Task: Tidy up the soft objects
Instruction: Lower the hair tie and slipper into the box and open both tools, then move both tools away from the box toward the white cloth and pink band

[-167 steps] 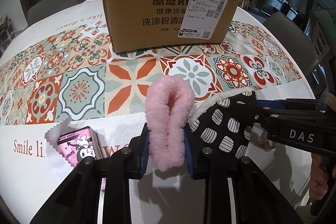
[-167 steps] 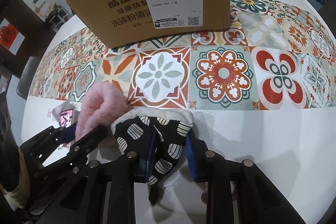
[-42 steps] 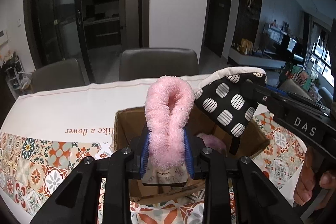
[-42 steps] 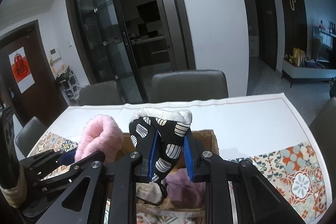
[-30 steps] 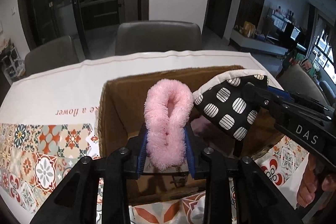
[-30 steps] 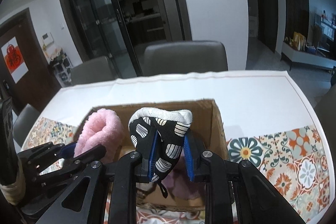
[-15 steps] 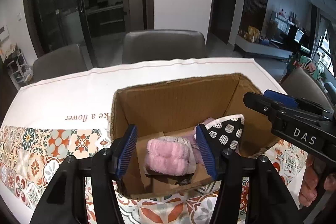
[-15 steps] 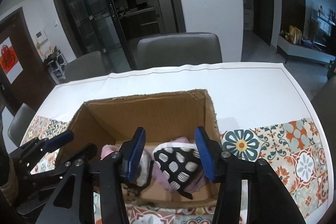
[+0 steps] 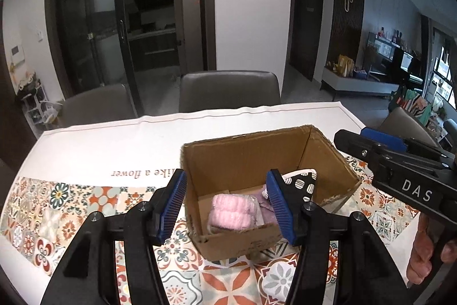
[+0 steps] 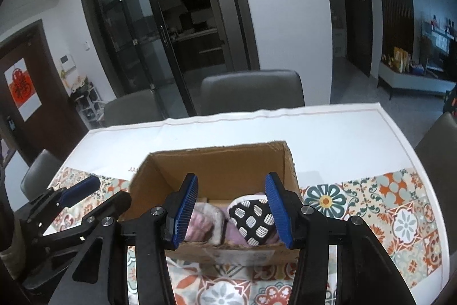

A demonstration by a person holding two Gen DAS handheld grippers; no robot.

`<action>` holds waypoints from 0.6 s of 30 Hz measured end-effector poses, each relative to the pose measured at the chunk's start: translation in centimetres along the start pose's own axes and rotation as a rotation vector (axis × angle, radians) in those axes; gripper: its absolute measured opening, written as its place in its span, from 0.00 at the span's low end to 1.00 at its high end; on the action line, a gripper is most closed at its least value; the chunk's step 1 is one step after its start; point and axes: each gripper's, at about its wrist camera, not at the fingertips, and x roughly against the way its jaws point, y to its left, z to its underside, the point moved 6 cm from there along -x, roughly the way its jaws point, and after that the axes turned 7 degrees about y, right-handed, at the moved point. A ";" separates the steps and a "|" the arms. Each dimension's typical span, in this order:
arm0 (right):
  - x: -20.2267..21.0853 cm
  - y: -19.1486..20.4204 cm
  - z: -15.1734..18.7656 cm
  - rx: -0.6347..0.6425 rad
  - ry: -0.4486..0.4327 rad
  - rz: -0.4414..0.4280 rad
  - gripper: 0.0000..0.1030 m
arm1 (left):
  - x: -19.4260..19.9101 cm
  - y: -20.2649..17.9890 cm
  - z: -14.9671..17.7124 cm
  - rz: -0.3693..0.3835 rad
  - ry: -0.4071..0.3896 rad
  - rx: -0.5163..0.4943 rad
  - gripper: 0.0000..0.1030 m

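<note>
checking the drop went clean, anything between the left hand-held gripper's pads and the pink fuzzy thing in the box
Nothing but the cardboard box's near wall. In the left wrist view the left hand-held gripper stands open above the pink fuzzy item.

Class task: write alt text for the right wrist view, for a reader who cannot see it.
The open right gripper hovers empty above a cardboard box holding a black spotted slipper and a pink fluffy one. The box sits on a tile-patterned tablecloth; the left gripper is alongside.

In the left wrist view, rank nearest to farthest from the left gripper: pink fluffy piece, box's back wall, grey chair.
From the left gripper:
1. Pink fluffy piece, in the box.
2. Box's back wall, behind it.
3. Grey chair, beyond the table.
</note>
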 end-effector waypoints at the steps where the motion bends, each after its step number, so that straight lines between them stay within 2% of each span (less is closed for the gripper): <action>1: 0.4 0.1 -0.1 0.005 -0.008 0.000 0.49 | 0.4 0.1 0.1 -0.001 -0.003 -0.002 0.55; 8: 3.0 1.5 0.0 0.023 -0.041 -0.013 0.49 | 3.0 0.6 0.7 -0.024 -0.026 0.017 0.58; 18: 5.0 1.8 2.0 0.024 -0.025 -0.021 0.49 | 5.6 -0.3 3.2 -0.018 -0.037 0.021 0.59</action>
